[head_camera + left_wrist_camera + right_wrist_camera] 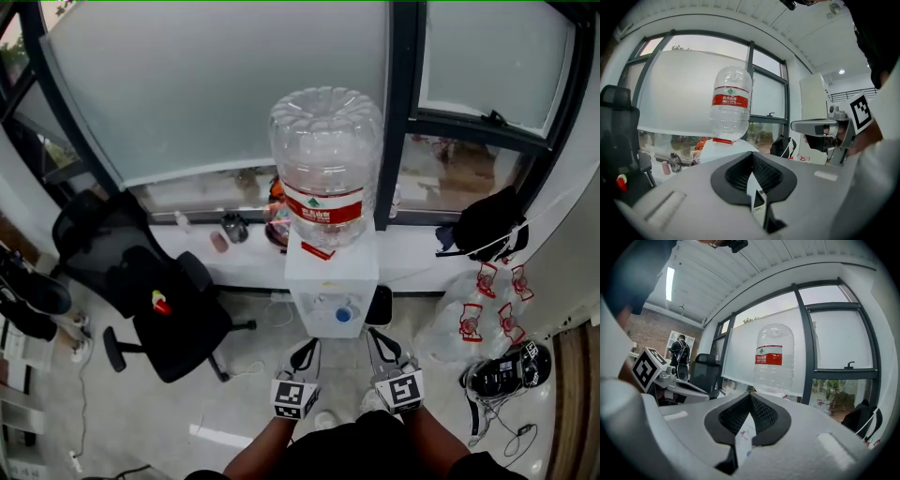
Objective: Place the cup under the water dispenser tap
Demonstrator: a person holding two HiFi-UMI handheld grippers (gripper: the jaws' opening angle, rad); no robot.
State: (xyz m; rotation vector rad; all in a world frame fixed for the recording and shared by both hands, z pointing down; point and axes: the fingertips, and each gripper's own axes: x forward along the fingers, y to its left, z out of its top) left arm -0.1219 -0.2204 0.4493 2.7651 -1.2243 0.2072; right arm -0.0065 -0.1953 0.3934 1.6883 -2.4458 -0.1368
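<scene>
Both grippers sit low in front of the person, side by side. The left gripper [307,349] has its black ribbed pads closed up, tips meeting, nothing in them. Same deal with the right gripper [378,339]: pinched together and empty.

Just past them stands the white boxy water dispenser [330,281], with a blue tap [343,314] on its front face. On top sits the big clear plastic water bottle with a red label [325,159], neck down.

The only cup I can spot is a small pink cup [218,242] on the white windowsill [412,248]. It's left of the dispenser, apart from the tap, just beside a dark jar [234,227]. A black office chair [159,300] is off to the left, and a frosted window [216,84] is behind it all.
</scene>
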